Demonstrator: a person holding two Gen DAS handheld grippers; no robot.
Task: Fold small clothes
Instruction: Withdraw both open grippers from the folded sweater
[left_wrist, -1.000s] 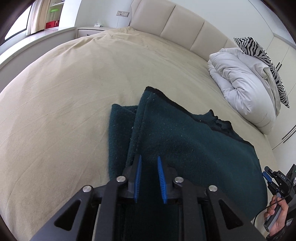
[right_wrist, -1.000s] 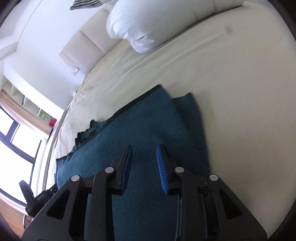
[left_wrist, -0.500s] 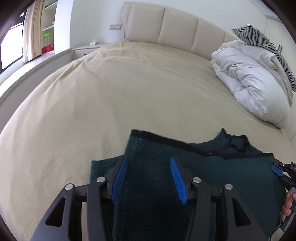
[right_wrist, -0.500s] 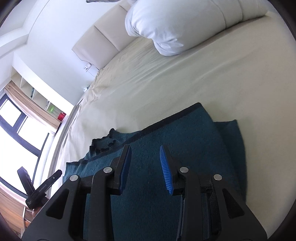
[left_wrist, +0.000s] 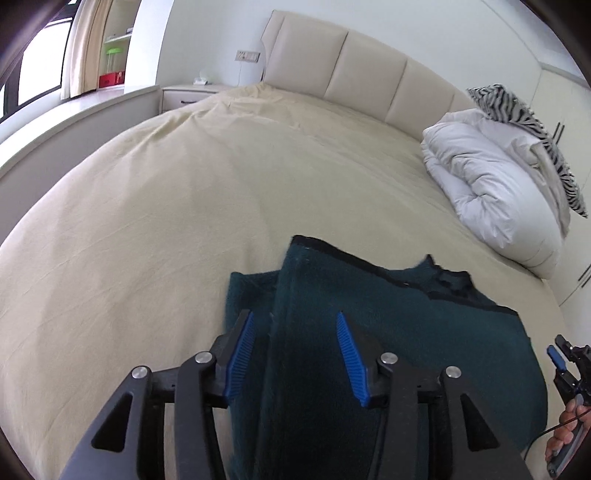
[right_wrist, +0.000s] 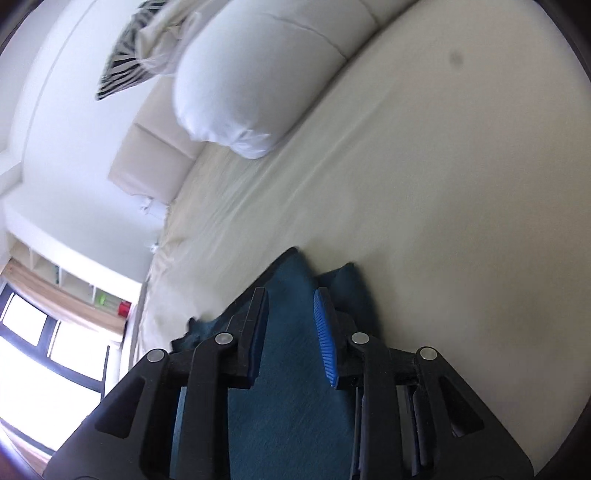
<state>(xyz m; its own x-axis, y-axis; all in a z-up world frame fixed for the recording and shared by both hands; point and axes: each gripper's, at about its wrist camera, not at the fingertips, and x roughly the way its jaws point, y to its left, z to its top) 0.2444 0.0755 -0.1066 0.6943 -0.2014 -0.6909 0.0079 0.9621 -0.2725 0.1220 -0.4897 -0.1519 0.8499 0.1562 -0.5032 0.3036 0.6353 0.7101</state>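
A dark teal garment (left_wrist: 406, 325) with black trim lies partly folded on the cream bed sheet (left_wrist: 147, 221). My left gripper (left_wrist: 294, 317) hovers open over the garment's left side, and a raised fold edge runs between its blue pads without touching them. In the right wrist view my right gripper (right_wrist: 289, 295) hangs over the garment (right_wrist: 291, 406) near its far right corner. Its jaws are closing, with teal cloth showing in the gap and no pad pressing on it. At the right edge of the left wrist view a hand (left_wrist: 565, 435) holds that gripper.
A white folded duvet (left_wrist: 498, 192) with a zebra-print pillow (left_wrist: 524, 118) on top lies at the bed's far right. A padded headboard (left_wrist: 362, 81) stands at the back, with a nightstand (left_wrist: 192, 92) and a window ledge at the left.
My left gripper's jaws have spread from a narrow gap to a wide one. The right wrist view has rolled and now shows less of the garment ahead of it.
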